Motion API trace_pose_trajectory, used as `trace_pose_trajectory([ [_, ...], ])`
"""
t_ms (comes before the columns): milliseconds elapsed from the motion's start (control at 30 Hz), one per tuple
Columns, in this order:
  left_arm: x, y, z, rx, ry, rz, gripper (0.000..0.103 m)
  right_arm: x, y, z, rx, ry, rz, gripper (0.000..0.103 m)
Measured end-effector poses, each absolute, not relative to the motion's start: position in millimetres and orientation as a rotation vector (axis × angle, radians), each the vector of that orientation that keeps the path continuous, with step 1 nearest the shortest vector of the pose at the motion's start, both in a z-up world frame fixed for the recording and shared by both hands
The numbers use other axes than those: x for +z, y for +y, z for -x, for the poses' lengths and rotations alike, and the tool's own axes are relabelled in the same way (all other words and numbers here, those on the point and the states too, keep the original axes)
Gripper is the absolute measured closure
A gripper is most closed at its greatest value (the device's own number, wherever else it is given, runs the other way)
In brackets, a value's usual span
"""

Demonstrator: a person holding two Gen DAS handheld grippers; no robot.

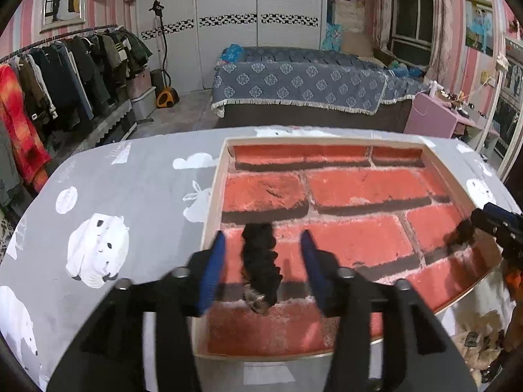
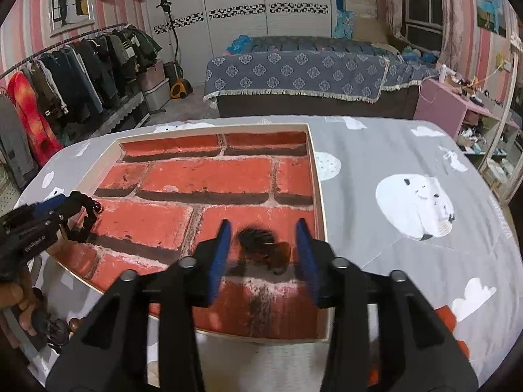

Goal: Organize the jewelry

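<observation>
Scrunchie (image 1: pixel 260 261) lies between left gripper (image 1: pixel 263 261) spread jaws, untouched; hair clip (image 2: pixel 264 248) likewise between right gripper (image 2: pixel 264 251) parted jaws. Both sit inside brick-lined tray (image 2: pixel 318 176); drop-off looks done.

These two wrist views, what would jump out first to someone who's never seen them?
The shallow tray lined with a red brick print dominates the grey animal-print tablecloth. Between the left gripper's open jaws a black scrunchie lies on that lining; between the right gripper's open jaws sits a dark fuzzy hair clip. Behind, a blue-covered bed and a clothes rack.
</observation>
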State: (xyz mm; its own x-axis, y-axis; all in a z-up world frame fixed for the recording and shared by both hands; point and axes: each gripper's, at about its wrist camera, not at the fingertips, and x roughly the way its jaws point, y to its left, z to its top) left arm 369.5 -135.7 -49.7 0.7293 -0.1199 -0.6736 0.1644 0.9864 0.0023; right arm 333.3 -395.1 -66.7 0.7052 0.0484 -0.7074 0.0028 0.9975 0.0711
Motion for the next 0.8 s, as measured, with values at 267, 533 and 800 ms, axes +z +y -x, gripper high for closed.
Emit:
trace_pose_trajectory([
  [267, -1, -110, -350, -0.158, 0.639, -0.044, 0.047, -2, -403, -294, 0.026, 0.651, -0.005, 0.047],
  [533, 43, -63, -222, -0.111, 0.398, -0.090, 0.040, 57, -413, -184, 0.028, 0.503, -0.001, 0.034],
  [800, 10, -6, -85, -0.034, 0.437, 0.040, 0.038, 34, -407, -44, -0.070, 0.410, -0.001, 0.030],
])
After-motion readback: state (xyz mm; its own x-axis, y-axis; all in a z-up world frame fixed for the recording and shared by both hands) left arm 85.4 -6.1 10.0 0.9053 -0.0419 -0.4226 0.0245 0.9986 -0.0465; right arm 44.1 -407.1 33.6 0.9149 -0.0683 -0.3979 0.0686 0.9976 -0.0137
